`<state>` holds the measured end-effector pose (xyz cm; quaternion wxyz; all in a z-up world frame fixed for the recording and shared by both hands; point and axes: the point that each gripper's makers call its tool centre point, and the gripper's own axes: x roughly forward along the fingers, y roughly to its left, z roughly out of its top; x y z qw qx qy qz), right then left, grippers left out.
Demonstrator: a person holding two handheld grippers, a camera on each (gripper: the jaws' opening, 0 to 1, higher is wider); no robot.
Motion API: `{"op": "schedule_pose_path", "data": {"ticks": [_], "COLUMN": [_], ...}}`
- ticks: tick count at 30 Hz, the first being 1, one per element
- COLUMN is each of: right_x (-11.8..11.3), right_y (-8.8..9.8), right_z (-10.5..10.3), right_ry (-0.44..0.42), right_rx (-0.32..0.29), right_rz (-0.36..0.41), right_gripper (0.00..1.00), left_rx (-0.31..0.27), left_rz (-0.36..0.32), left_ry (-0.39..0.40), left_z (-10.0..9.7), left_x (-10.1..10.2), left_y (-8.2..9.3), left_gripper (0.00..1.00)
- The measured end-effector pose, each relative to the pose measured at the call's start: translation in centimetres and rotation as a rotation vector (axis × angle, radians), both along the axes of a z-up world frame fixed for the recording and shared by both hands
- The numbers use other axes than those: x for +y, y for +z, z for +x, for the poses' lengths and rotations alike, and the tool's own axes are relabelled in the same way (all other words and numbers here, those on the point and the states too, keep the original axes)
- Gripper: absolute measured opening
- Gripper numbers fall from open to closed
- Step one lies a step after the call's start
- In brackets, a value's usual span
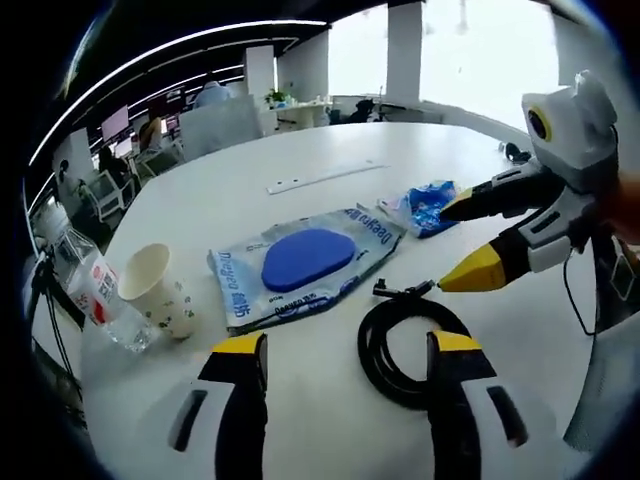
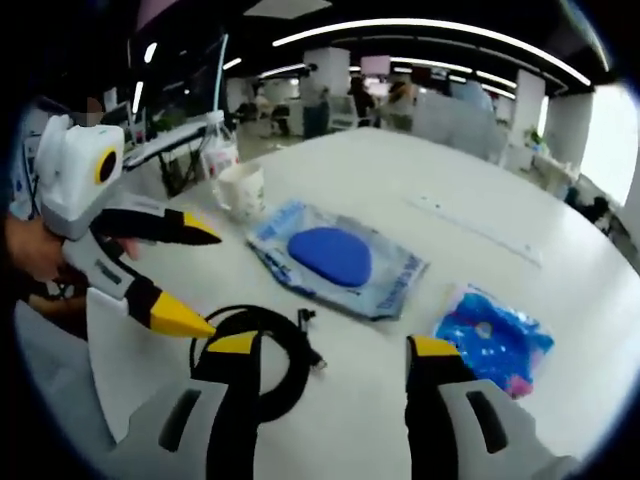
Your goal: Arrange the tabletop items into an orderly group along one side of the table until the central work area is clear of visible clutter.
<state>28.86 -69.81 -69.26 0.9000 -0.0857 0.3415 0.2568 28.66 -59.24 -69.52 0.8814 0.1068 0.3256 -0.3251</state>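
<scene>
On the white round table (image 1: 300,150) lies a black coiled cable (image 1: 375,350), between the tips of my open left gripper (image 1: 348,343). Behind it lies a flat blue-and-white packet (image 1: 305,262) with a blue oval on it, and a small crumpled blue wrapper (image 1: 428,205). A patterned paper cup (image 1: 155,290) and a clear water bottle (image 1: 85,280) sit at the left edge. My right gripper (image 1: 450,247) comes in from the right, open, over the cable. In the right gripper view the cable (image 2: 262,314), the packet (image 2: 335,258), the wrapper (image 2: 495,340), the cup (image 2: 240,190) and the bottle (image 2: 217,145) show. The right gripper (image 2: 332,345) and left gripper (image 2: 210,282) are both open.
A thin white strip (image 1: 325,178) lies flat further back on the table, also in the right gripper view as the strip (image 2: 480,228). A hand (image 2: 30,250) holds the left gripper. Desks, chairs and people fill the office behind the table.
</scene>
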Motion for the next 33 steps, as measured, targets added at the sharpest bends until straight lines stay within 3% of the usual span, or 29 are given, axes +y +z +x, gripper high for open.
{"op": "schedule_pose_path", "data": {"ticks": [6, 24, 33], "right_x": [0.0, 1.2, 1.2], "right_y": [-1.1, -3.9, -5.0], "right_z": [-1.0, -2.9, -3.1], "right_ry": [0.002, 0.006, -0.008], "right_rx": [0.035, 0.165, 0.196], "right_rz": [-0.003, 0.021, -0.008], "right_gripper": [0.51, 0.25, 0.24], "left_rx": [0.031, 0.11, 0.129], "left_rz": [-0.01, -0.021, -0.009], "left_ry": [-0.022, -0.08, -0.074], "left_z": [-0.8, -2.0, -1.9], "left_x": [-0.4, -2.1, -2.2], "left_y": [-0.6, -2.6, -3.5], "left_gripper": [0.52, 0.31, 0.26]}}
